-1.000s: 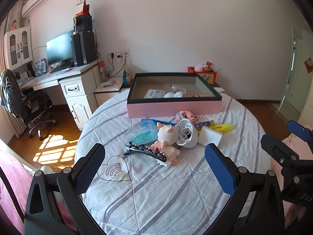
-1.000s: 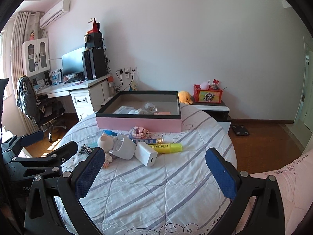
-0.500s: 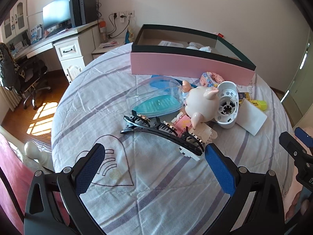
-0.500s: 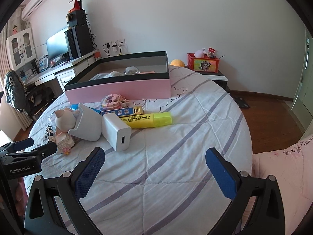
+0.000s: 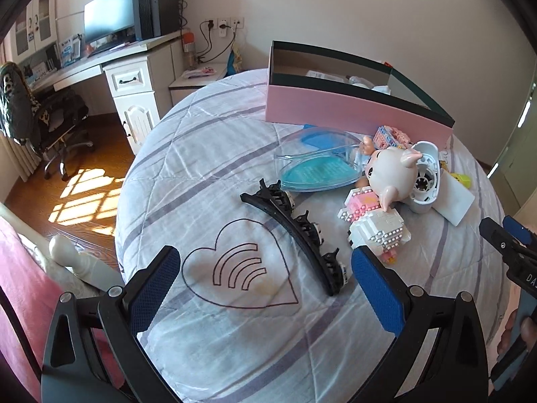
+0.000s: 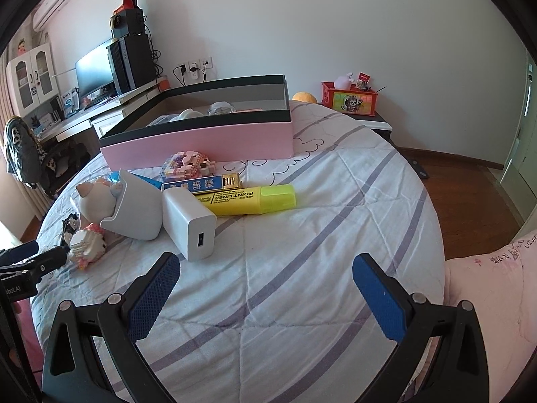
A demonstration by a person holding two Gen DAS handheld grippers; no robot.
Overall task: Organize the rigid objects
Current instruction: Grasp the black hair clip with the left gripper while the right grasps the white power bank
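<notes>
A long black hair clip (image 5: 295, 235) lies on the striped bedcover just ahead of my open left gripper (image 5: 265, 282), its near end between the blue fingertips. Beyond it are a clear blue heart-shaped case (image 5: 315, 168), a pig toy in a white holder (image 5: 399, 174) and a pink-white brick figure (image 5: 376, 221). My right gripper (image 6: 265, 285) is open and holds nothing, with a white charger (image 6: 191, 221) just past its left finger. A yellow highlighter (image 6: 248, 199) and a blue box (image 6: 201, 184) lie behind the charger. The pink box (image 6: 208, 137) holds several items.
The round bed (image 6: 302, 268) drops off at left to a wooden floor (image 5: 77, 184). A desk with a monitor (image 5: 110, 27) and an office chair (image 5: 40, 114) stand at far left. A red box (image 6: 349, 100) sits on a side table behind the bed.
Both grippers have moved down and in toward the items. The hair clip now lies close between the left fingers; the charger is nearer the right gripper. Neither has closed.
</notes>
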